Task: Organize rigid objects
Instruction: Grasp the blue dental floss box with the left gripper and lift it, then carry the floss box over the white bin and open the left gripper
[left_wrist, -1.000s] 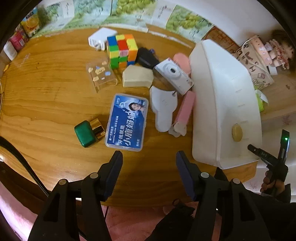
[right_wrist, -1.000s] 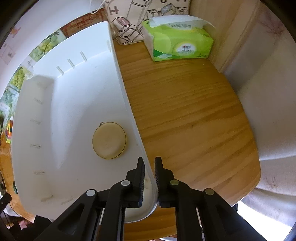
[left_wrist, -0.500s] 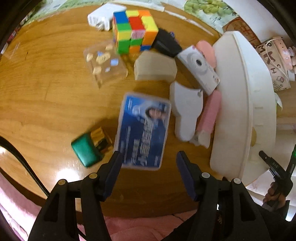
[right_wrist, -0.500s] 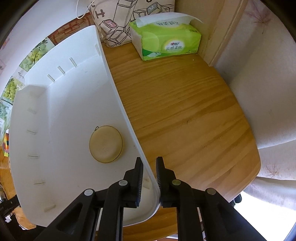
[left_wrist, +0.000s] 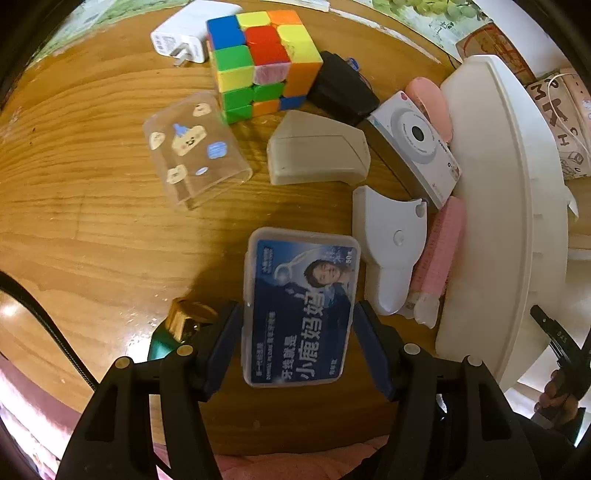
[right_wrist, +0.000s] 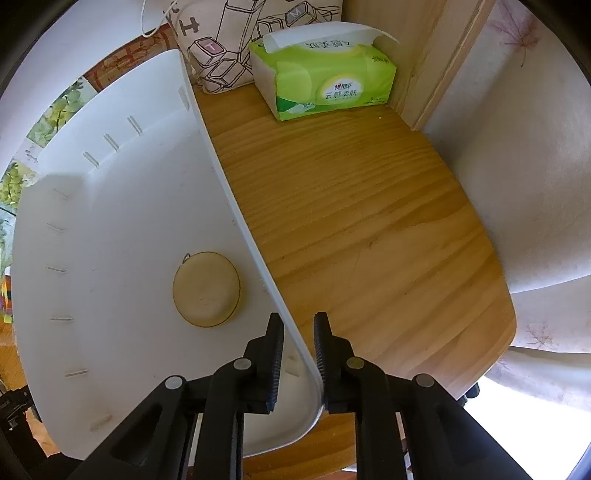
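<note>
A green tissue pack (right_wrist: 325, 77) lies on the wooden table (right_wrist: 351, 229) at about twelve o'clock, with a white sheet sticking out of its top; at its ten o'clock, touching it, leans a cloth bag (right_wrist: 229, 48) printed with keyboard keys; a wooden panel (right_wrist: 436, 62) stands at its three o'clock; grape-pattern paper (right_wrist: 55, 114) covers the wall at ten o'clock.

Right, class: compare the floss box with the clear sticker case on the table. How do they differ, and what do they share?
The floss box carries a blue printed label with a portrait; the clear case is see-through with small cartoon stickers. The floss box sits between the fingers of the left hand-held gripper; the clear case lies farther off, beside the cube, with nothing around it. Both are flat, rounded rectangles lying on the wooden table.
</note>
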